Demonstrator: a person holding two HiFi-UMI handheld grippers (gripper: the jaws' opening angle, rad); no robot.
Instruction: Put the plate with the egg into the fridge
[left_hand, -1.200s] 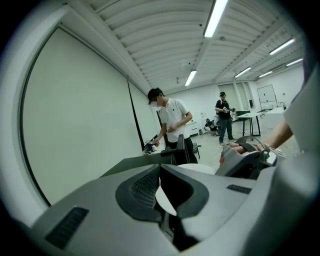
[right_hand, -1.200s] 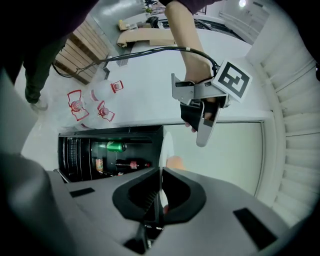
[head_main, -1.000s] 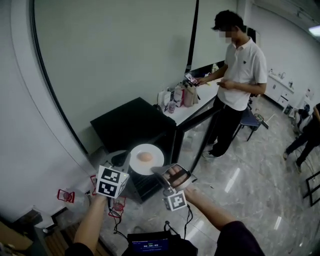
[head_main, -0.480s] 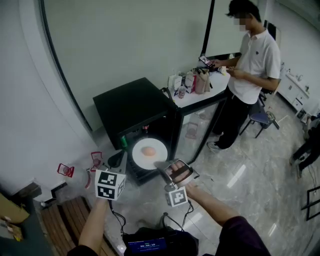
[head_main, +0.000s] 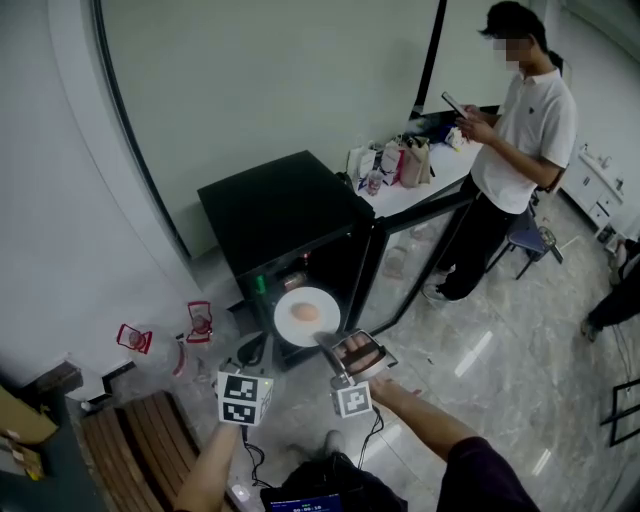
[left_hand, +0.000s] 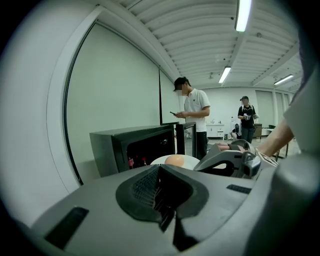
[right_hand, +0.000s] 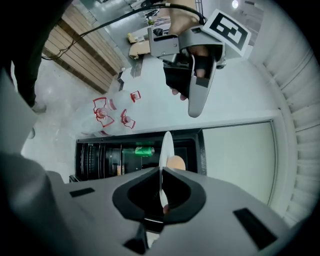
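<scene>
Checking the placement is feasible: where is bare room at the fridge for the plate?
The fridge has a bare black top. The opening between its left wall and the glass door looks free. Inside, a green can and small bottles occupy shelf space; the rest is too dark to judge.

The plate (head_main: 320, 303) is white and the egg (head_main: 305, 313) pale orange. Ahead of the right gripper (right_hand: 161, 197), the fridge (head_main: 280, 210) is black and the can (right_hand: 144, 150) inside green. The left gripper (left_hand: 161, 200) is grey; its cube (head_main: 245, 398) has black-and-white square markers.
</scene>
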